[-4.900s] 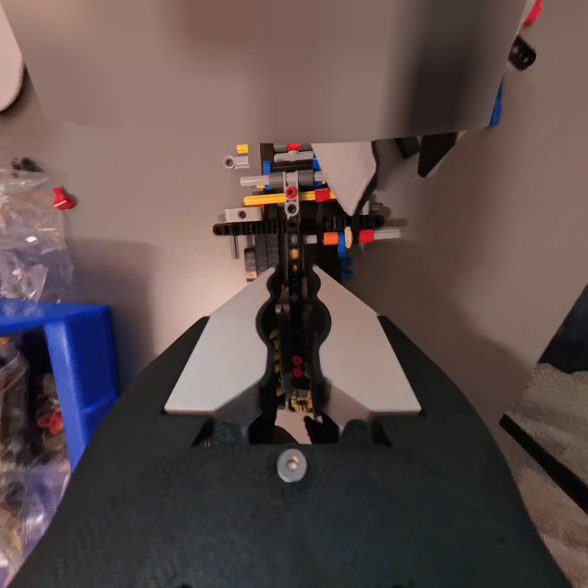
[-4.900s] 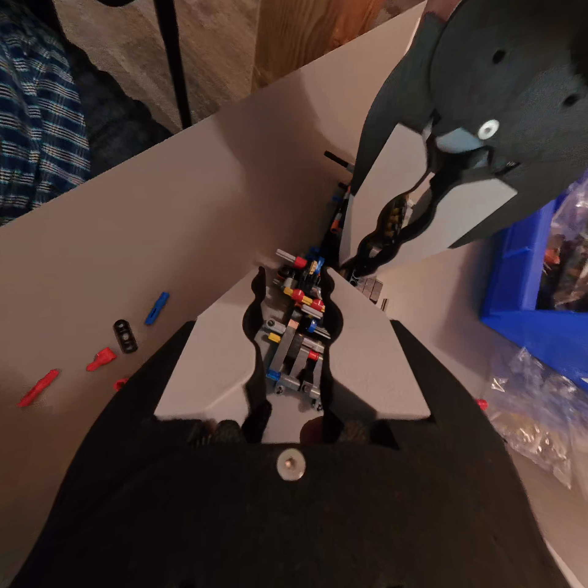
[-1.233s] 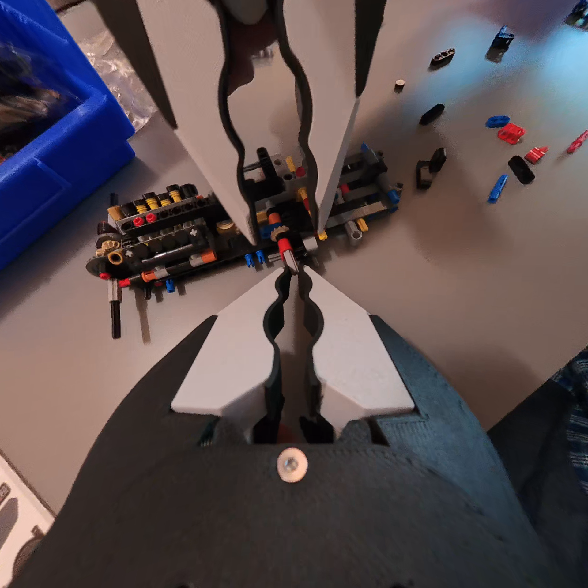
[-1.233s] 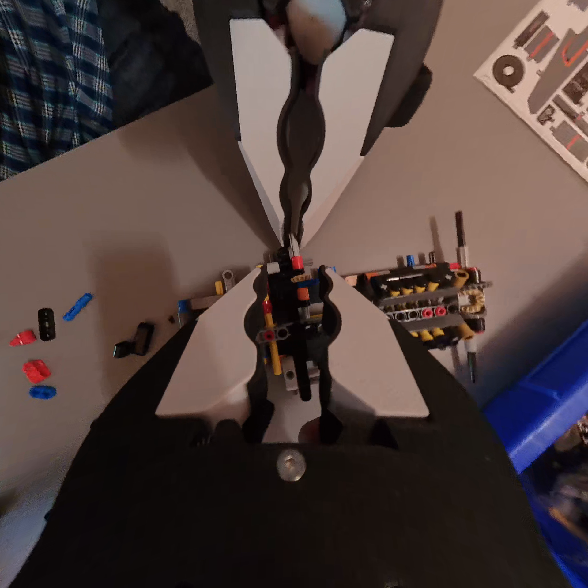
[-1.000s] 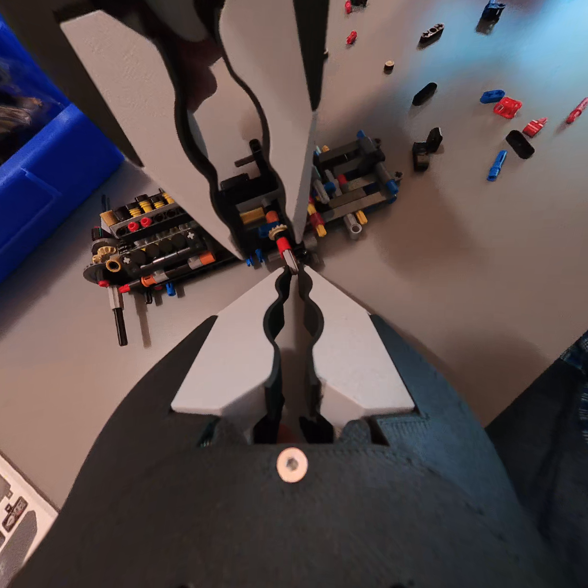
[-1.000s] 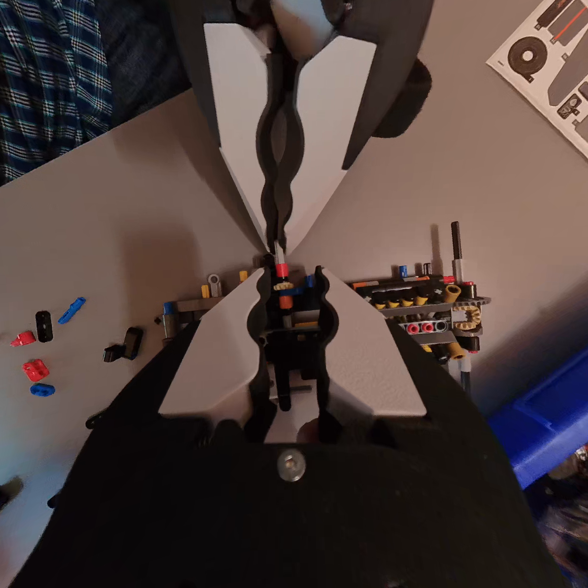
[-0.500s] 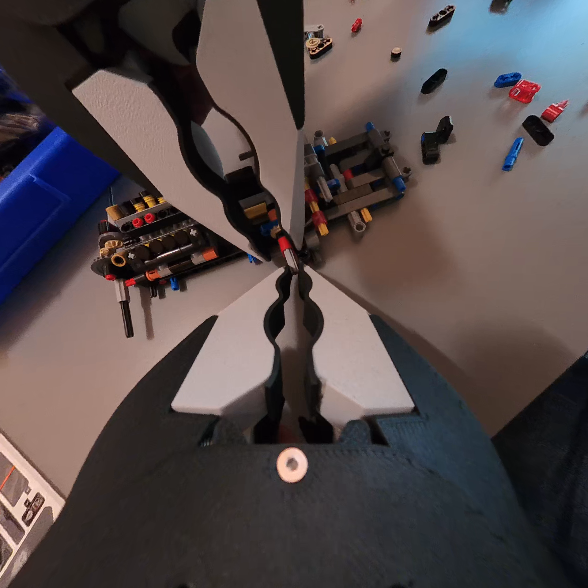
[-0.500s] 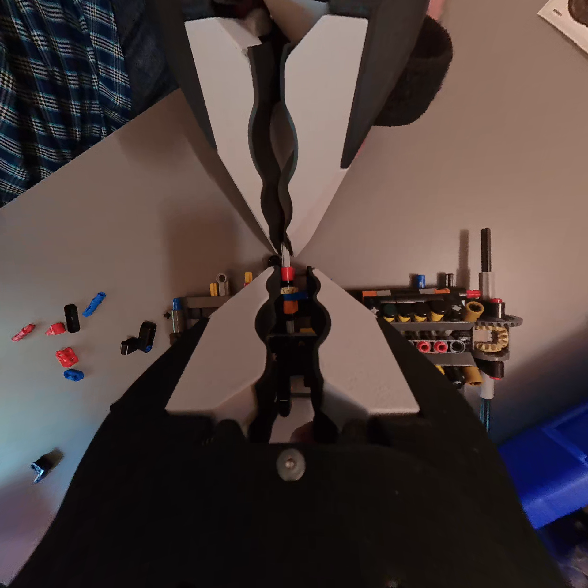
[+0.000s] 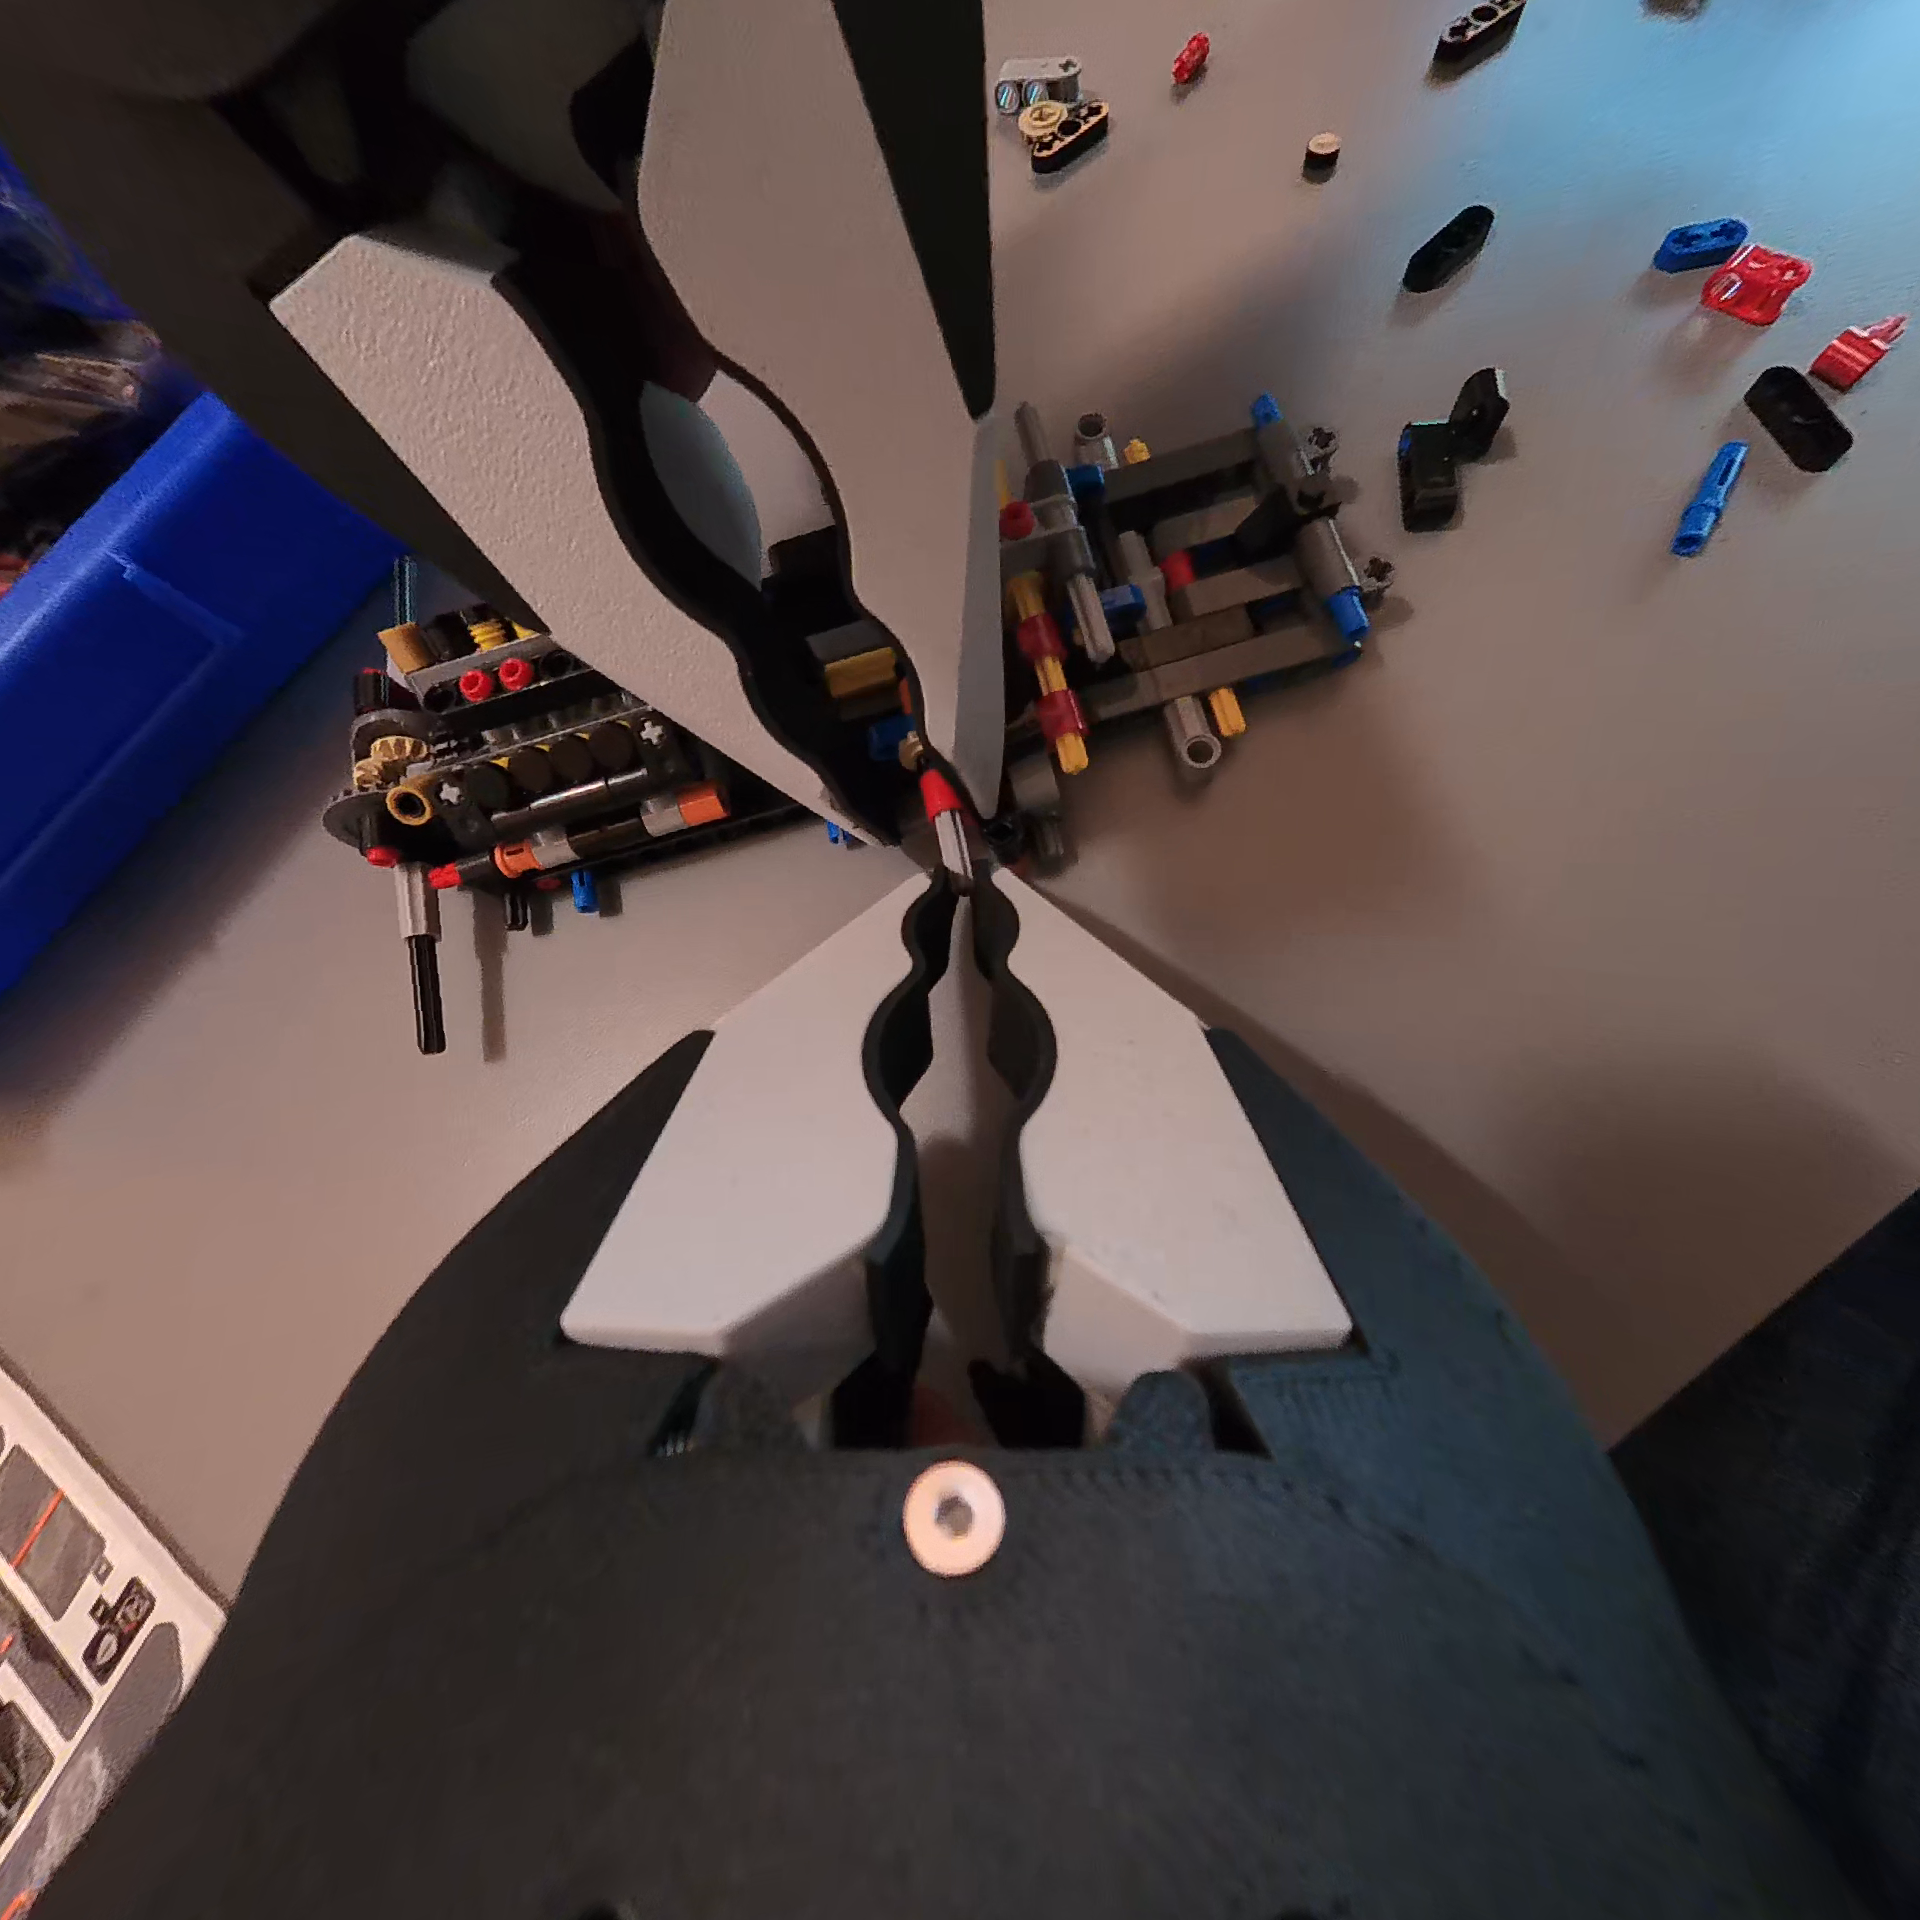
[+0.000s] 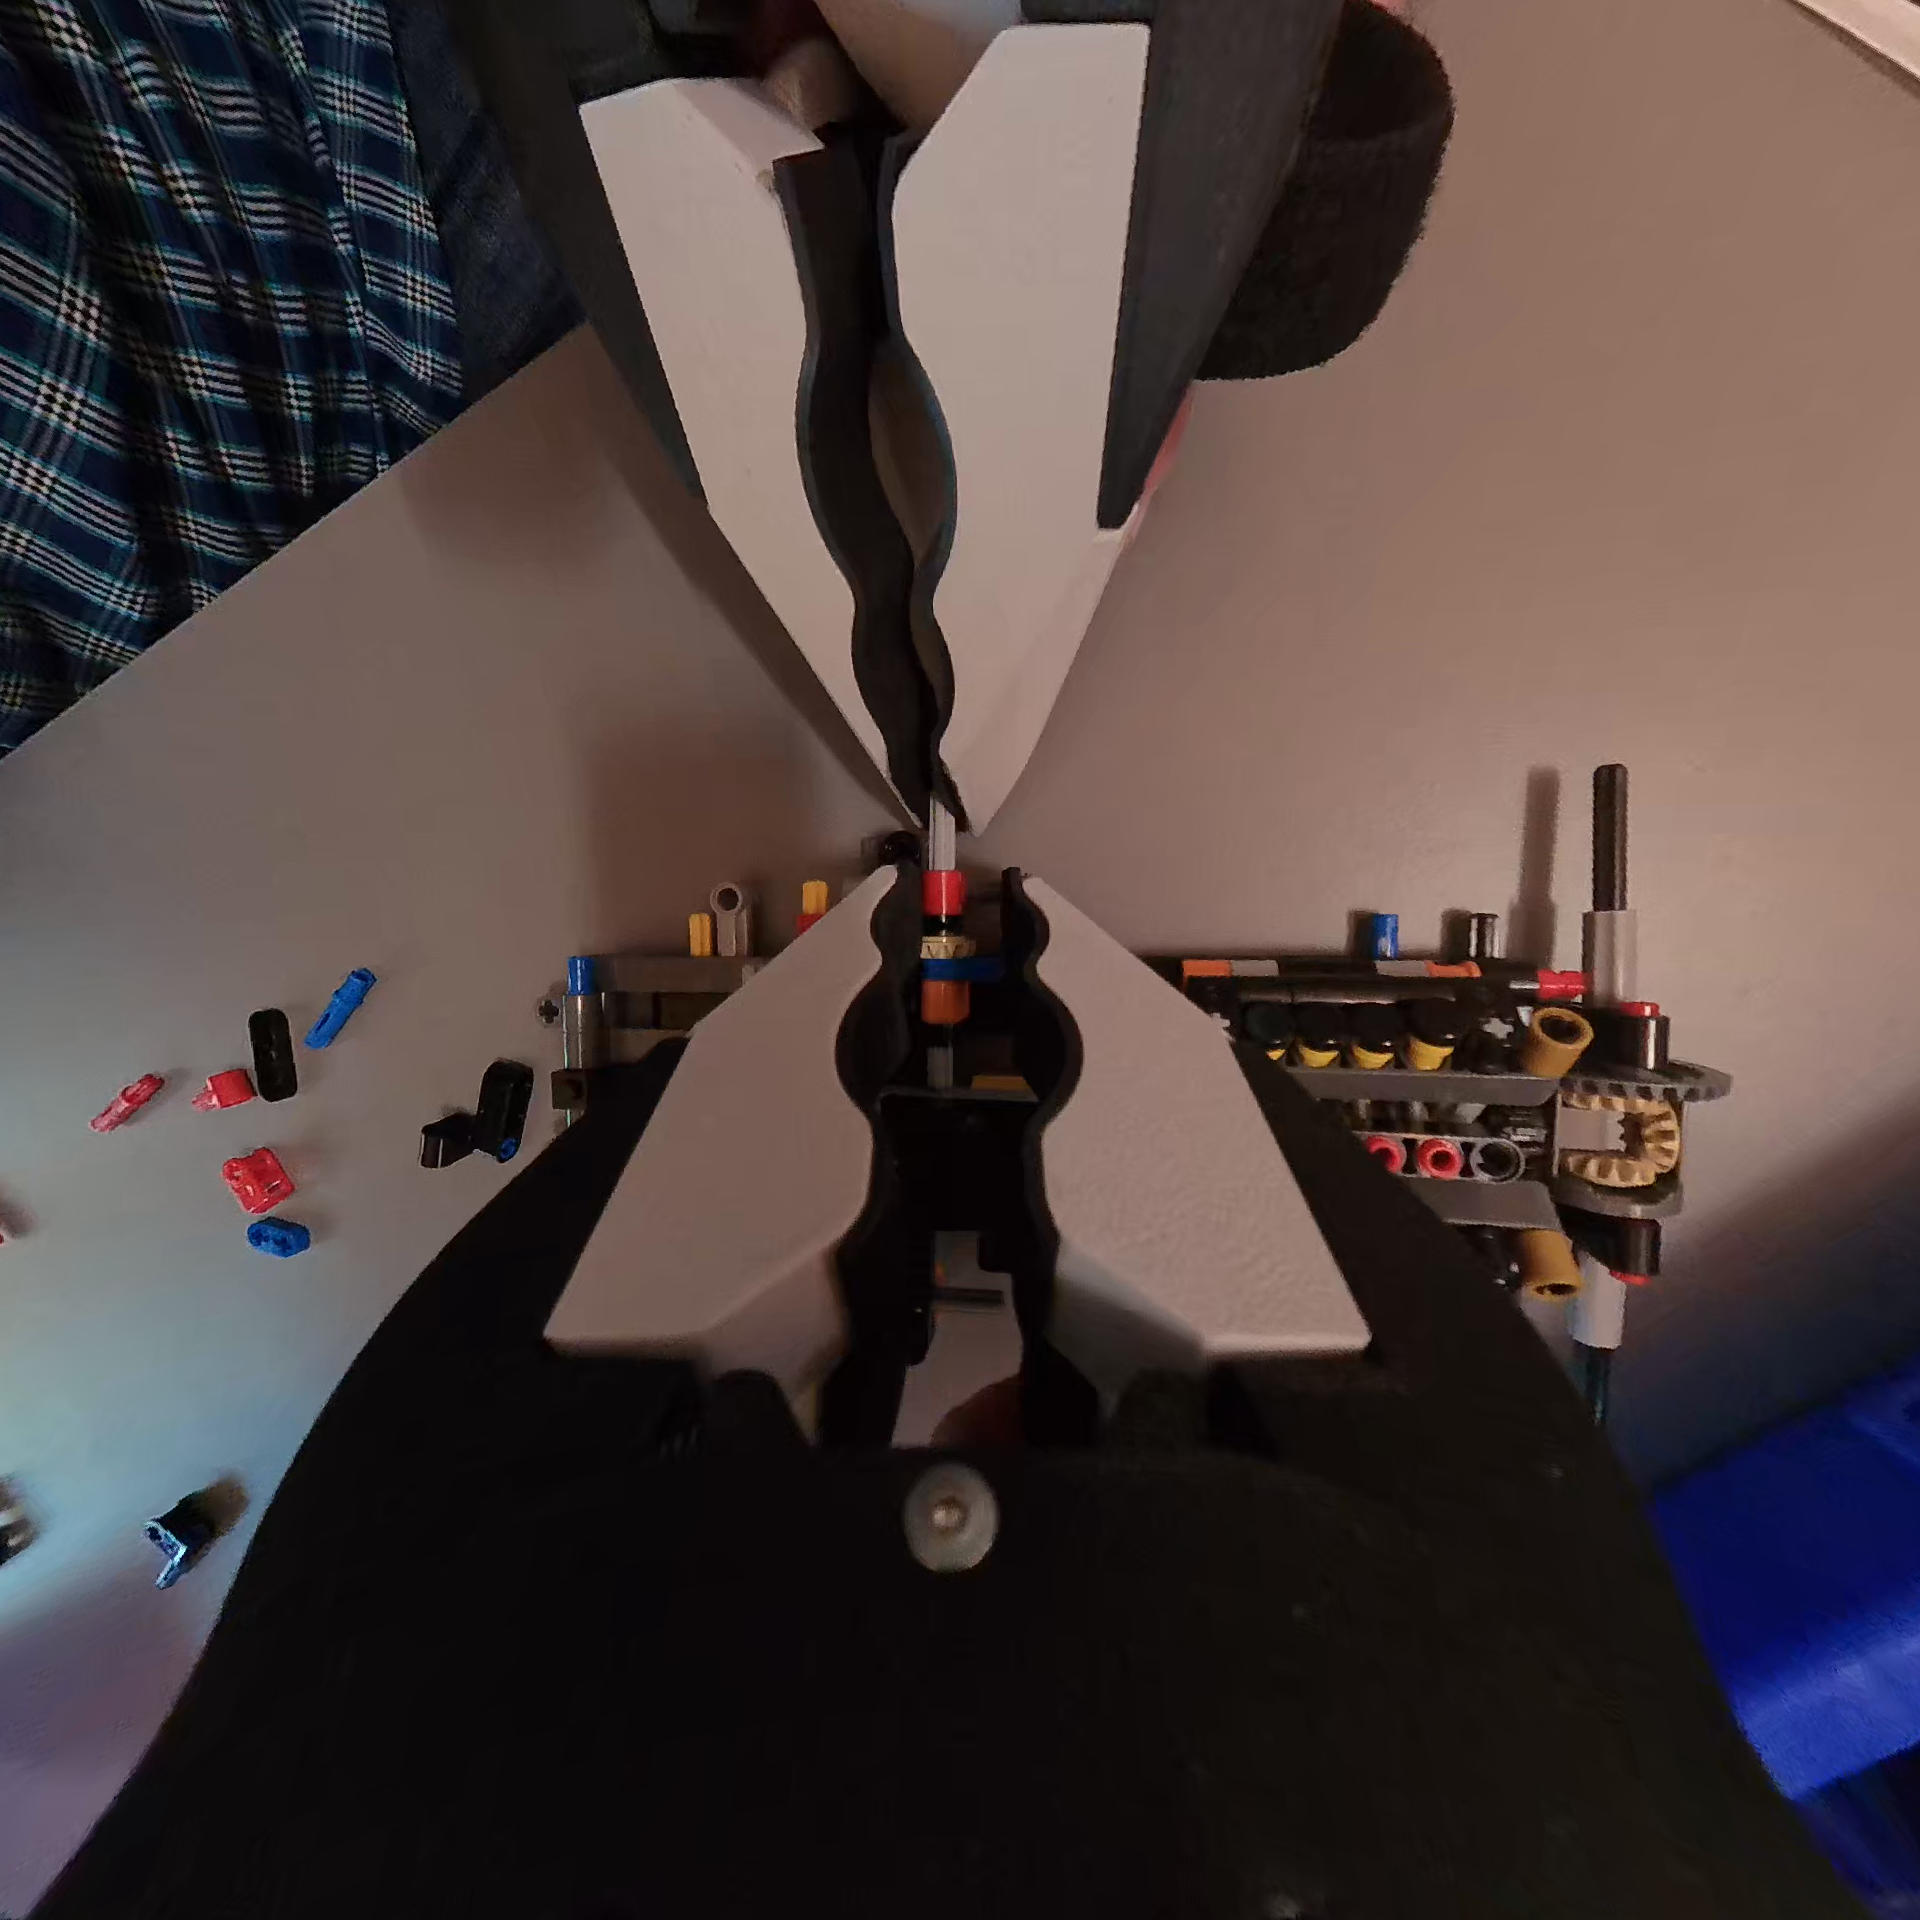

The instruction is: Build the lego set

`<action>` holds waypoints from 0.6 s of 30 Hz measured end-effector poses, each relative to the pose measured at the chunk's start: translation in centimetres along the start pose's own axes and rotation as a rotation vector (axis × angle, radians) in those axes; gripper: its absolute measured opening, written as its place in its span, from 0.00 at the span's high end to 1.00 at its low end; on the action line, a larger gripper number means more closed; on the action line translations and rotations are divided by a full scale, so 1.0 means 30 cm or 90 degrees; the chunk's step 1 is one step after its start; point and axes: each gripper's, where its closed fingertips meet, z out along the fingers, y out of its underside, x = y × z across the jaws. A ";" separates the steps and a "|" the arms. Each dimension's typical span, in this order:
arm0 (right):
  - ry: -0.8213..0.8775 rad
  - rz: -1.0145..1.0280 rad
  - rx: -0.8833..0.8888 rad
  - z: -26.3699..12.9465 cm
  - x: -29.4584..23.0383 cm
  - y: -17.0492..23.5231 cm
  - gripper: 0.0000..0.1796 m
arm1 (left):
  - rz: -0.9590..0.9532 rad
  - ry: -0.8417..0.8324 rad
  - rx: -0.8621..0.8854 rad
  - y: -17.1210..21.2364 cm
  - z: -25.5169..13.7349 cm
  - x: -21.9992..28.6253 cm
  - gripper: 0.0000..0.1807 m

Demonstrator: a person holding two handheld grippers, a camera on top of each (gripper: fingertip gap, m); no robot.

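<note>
A long lego assembly point(image 9: 540, 748) of black and grey beams, gears and coloured pins lies on the grey table point(image 9: 1455, 935). It also shows in the right wrist view point(image 10: 1434, 1091). A grey axle point(image 9: 951, 844) with a red bush point(image 9: 935, 800) sticks out of its middle. My left gripper point(image 9: 961, 883) is shut on the axle's tip, and also shows in the right wrist view point(image 10: 940, 810). My right gripper point(image 10: 956, 881) comes from the opposite side and grips the assembly's black middle part point(image 10: 956, 1143). It hides that part in the left wrist view point(image 9: 935, 821).
A blue bin point(image 9: 125, 665) stands by the assembly's geared end. Loose red point(image 9: 1756, 281), blue point(image 9: 1704, 499) and black point(image 9: 1444, 249) pieces lie beyond the other end. A sticker sheet point(image 9: 62, 1621) lies at the near left. A person's plaid clothing point(image 10: 187, 291) is past the table edge.
Earlier both grippers held the assembly up; now it lies on the table. My left gripper has shifted to the axle's tip. Over the last second the right gripper leaned further over the assembly.
</note>
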 end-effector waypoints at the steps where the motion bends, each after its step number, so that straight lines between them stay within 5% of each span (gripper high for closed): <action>1: 0.000 0.000 0.001 0.000 0.000 0.000 0.93 | 0.000 -0.001 0.000 0.000 0.000 0.000 0.99; 18: -0.008 0.003 0.023 0.003 -0.009 0.004 0.94 | 0.004 -0.008 -0.002 -0.004 0.006 0.007 0.99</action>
